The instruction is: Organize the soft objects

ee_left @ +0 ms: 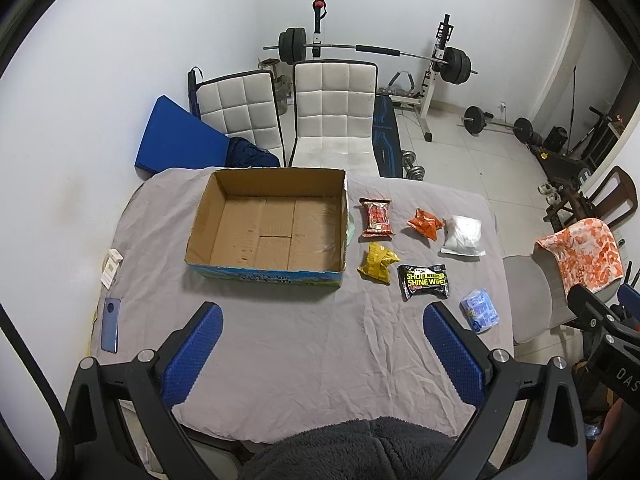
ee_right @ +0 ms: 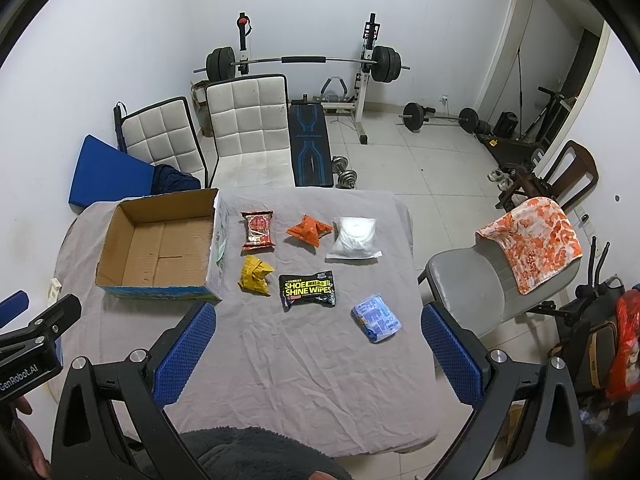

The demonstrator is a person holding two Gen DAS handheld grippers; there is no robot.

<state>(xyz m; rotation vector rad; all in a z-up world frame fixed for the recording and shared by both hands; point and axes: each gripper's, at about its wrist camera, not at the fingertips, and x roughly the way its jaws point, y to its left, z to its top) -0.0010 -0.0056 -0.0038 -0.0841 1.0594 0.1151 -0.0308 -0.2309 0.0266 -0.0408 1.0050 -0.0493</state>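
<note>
The left gripper [ee_left: 322, 344] holds its blue fingers [ee_left: 192, 354] spread fully wide above bare grey cloth, with nothing between them and nothing touched. The right gripper [ee_right: 318, 346] has its fingers [ee_right: 452, 354] equally wide apart and empty.

Six soft packets lie on the worktop [ee_right: 304, 392], all right of the box. Nearest is one light blue packet [ee_right: 376, 318], its long axis slanting. Beyond it lies one black shoe wipes pack [ee_right: 307, 290], long axis across the worktop, lettering upright to the cameras, and one crumpled yellow packet [ee_right: 254, 274]. Farther off sit one red snack packet [ee_right: 258, 230], long axis pointing away, one orange packet [ee_right: 309, 229] and one white pouch [ee_right: 354, 238].

One open, empty cardboard box [ee_right: 156, 246] stands at the left, its long side running across the worktop.
</note>
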